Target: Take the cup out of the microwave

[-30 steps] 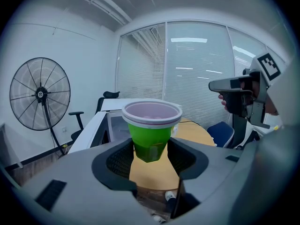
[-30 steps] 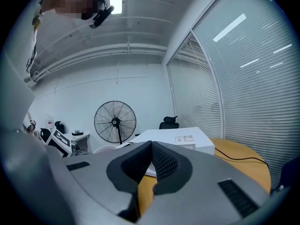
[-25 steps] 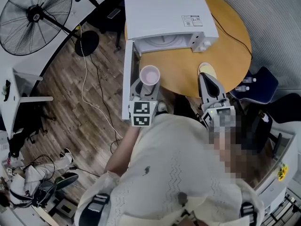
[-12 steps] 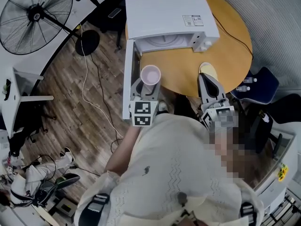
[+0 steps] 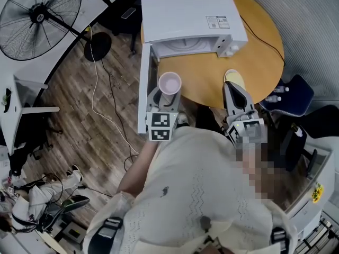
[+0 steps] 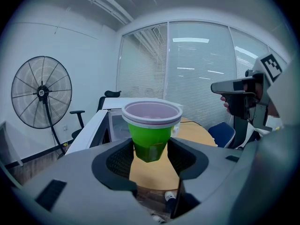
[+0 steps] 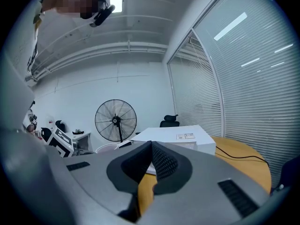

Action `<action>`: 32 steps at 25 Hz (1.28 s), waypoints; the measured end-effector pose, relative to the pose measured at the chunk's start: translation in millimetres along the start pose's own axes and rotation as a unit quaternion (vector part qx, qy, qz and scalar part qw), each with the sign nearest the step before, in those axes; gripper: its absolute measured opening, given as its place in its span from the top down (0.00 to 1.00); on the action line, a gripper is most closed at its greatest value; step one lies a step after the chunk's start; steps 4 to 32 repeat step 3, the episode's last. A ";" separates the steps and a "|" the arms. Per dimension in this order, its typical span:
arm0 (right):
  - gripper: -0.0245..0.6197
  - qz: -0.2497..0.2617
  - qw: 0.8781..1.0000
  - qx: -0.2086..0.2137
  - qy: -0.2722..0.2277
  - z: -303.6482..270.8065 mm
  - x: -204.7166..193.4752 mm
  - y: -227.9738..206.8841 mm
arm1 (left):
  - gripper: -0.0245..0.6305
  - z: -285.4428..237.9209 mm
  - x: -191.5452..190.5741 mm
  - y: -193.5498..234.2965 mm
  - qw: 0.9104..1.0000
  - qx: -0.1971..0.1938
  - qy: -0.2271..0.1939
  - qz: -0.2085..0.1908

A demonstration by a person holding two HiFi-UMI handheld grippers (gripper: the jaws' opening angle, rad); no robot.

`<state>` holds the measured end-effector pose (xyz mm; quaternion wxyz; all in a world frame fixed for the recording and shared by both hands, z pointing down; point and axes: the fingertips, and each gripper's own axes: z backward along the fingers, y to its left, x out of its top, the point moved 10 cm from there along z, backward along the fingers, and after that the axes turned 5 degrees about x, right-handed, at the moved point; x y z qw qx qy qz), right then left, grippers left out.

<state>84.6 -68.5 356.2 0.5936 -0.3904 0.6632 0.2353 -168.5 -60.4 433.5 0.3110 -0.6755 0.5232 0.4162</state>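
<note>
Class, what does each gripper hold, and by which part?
Left gripper grips the green cup by its lower body; right gripper holds nothing, jaws together.

The cup is showing green with a pale pink rim; the microwave is looking white, the table orange-yellow.

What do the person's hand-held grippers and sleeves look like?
The left hand-held gripper and the right hand-held gripper are grey, with black textured pads; each bears a white cube with black square markers. The person wears a cream knitted sweater.
</note>
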 end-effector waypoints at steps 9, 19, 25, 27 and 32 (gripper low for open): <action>0.95 0.002 1.000 0.001 0.000 -0.4 1.3 1.2 | 0.58 0.4 0.3 0.5 1.000 0.000 0.000 0.000; 0.95 0.002 1.000 0.001 0.000 -0.4 1.3 1.2 | 0.58 0.4 0.3 0.5 1.000 0.000 0.000 0.000; 0.95 0.002 1.000 0.001 0.000 -0.4 1.3 1.2 | 0.58 0.4 0.3 0.5 1.000 0.000 0.000 0.000; 0.95 0.002 1.000 0.001 0.000 -0.4 1.3 1.2 | 0.58 0.4 0.3 0.5 1.000 0.000 0.000 0.000; 0.95 0.002 1.000 0.001 0.000 -0.4 1.3 1.2 | 0.58 0.4 0.3 0.5 1.000 0.000 0.000 0.000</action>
